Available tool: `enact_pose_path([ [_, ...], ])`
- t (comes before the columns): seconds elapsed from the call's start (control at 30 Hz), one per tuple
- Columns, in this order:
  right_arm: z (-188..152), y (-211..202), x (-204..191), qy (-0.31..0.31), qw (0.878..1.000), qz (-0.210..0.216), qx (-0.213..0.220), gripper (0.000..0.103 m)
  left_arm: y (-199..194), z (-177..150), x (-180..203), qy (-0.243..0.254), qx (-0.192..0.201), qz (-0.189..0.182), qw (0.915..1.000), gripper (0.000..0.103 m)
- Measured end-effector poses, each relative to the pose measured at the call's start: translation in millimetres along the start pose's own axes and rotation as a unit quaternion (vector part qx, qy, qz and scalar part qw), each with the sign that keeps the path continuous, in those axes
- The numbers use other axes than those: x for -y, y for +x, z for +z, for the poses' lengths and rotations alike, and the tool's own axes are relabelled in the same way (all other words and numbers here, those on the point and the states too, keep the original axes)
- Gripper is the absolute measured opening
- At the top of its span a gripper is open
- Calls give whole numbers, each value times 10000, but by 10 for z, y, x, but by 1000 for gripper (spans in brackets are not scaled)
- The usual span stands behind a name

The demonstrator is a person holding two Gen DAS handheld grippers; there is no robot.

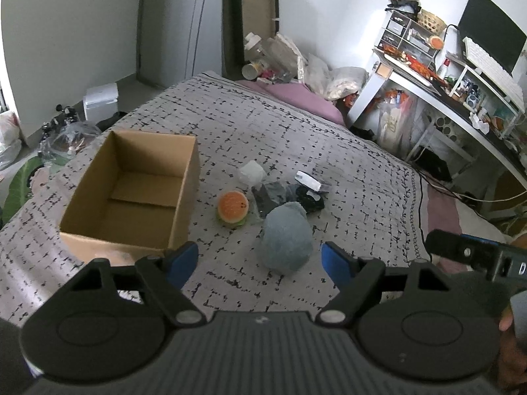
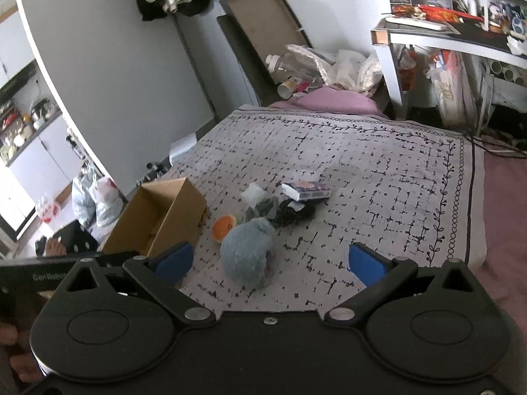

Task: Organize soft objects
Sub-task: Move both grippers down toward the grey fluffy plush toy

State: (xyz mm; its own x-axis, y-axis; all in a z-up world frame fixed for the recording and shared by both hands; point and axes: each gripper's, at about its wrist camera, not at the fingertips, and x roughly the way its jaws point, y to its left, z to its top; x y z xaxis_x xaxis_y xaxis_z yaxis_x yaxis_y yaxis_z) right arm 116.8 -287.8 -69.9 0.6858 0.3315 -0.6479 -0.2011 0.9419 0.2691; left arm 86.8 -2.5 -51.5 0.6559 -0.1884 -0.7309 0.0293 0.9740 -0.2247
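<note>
A grey-blue plush toy (image 1: 286,235) lies on the patterned bedspread (image 1: 346,177), just ahead of my open left gripper (image 1: 260,263). It also shows in the right wrist view (image 2: 245,256), ahead and left of my open right gripper (image 2: 270,261). An orange burger-shaped plush (image 1: 232,209) lies beside it, also seen from the right (image 2: 224,225). Behind them lie a dark fabric bundle (image 1: 290,197), a white soft item (image 1: 252,171) and a small tissue pack (image 2: 306,191). An open, empty cardboard box (image 1: 131,194) stands on the left. Both grippers hold nothing.
A pink pillow (image 1: 296,97) and plastic bags with bottles (image 1: 280,59) lie at the bed's head. A cluttered white desk (image 1: 461,92) stands on the right. Bags (image 2: 98,200) lie on the floor on the left. The right gripper's body (image 1: 477,253) shows at the right edge.
</note>
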Motion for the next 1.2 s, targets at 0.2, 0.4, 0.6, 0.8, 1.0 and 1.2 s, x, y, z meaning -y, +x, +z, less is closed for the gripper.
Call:
enact_pose_path([
  [0.2,44,98,141,193,9996,206,55,89,162,38,44,0,-55,-62,10000,70],
  [0.4,14,246,272,374,9990,236,-66,76,338,54,85,-84,-154,-179,9997,59],
  [0.6,-43,408,419,756,9957,476,-225,71,544,54,160,-145,-345,-243,9990,46],
  [0.8,-51,605,551,1051,9924,535,-361,61,748,39,283,-138,-508,-281,9982,38],
  [1.0,-65,740,674,1416,9857,700,-590,52,959,28,412,-80,-701,-265,9972,27],
  [1.2,-89,816,731,1536,9830,657,-763,43,1180,-5,505,-53,-881,-165,9960,27],
])
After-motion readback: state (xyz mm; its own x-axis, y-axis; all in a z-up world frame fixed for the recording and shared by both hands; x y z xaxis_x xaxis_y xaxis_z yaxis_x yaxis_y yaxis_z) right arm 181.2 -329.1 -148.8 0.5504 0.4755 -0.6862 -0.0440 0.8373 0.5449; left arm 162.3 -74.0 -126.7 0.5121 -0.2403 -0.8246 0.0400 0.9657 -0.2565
